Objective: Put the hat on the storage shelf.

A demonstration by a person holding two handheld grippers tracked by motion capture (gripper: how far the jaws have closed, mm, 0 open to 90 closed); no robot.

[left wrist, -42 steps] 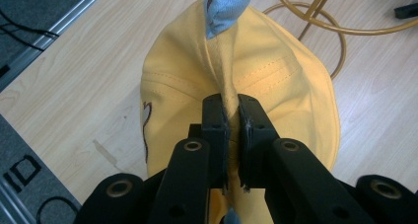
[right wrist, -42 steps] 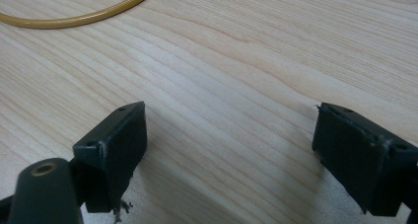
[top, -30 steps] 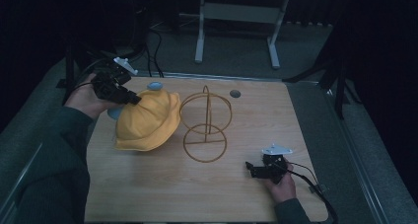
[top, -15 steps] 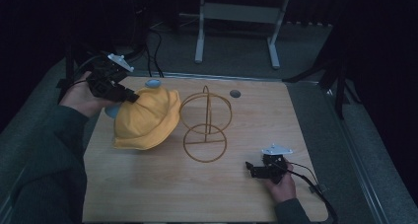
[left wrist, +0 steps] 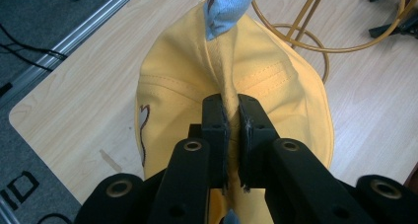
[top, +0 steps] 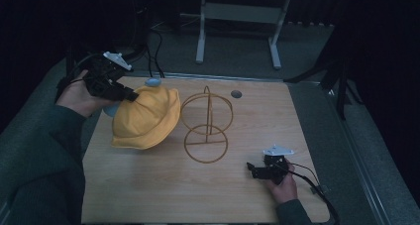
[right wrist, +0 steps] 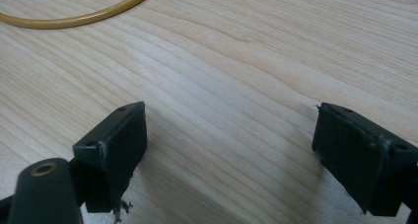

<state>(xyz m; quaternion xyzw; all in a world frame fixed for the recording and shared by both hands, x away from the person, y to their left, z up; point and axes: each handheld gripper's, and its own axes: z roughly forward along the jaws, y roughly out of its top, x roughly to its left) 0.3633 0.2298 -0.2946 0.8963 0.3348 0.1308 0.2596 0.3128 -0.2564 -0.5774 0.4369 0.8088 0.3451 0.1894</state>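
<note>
A yellow hat (top: 144, 120) is seen at the left part of the wooden table (top: 148, 195), lifted at its far-left edge while its near brim seems to rest on the wood. A fold of its fabric is pinched between the jaws of the left gripper (top: 128, 94), which are pressed together on the cloth, as is shown clearly in the left gripper view (left wrist: 230, 116). A small light blue piece (left wrist: 224, 9) is seen at the top of the hat, beyond the jaws; what it is cannot be told exactly.

Just to the right of the hat, a wire stand (top: 206, 126) made of yellow-brown rings is placed upright near the middle of the table. The hat's brim is very near to it, perhaps touching; this cannot be decided. It is judged that the hat is meant to be carried to the right and placed over the top ring of this stand. So the stand lies to the right of the clamped jaws, and the hat must be raised above the top of the ring before it is moved across.

The right gripper (top: 257, 170) is held low on the near right part of the table, well apart from the hat. Its jaws are wide apart with nothing between them (right wrist: 231, 150). The left hand (top: 81, 97) is clearly the nearer one.
</note>
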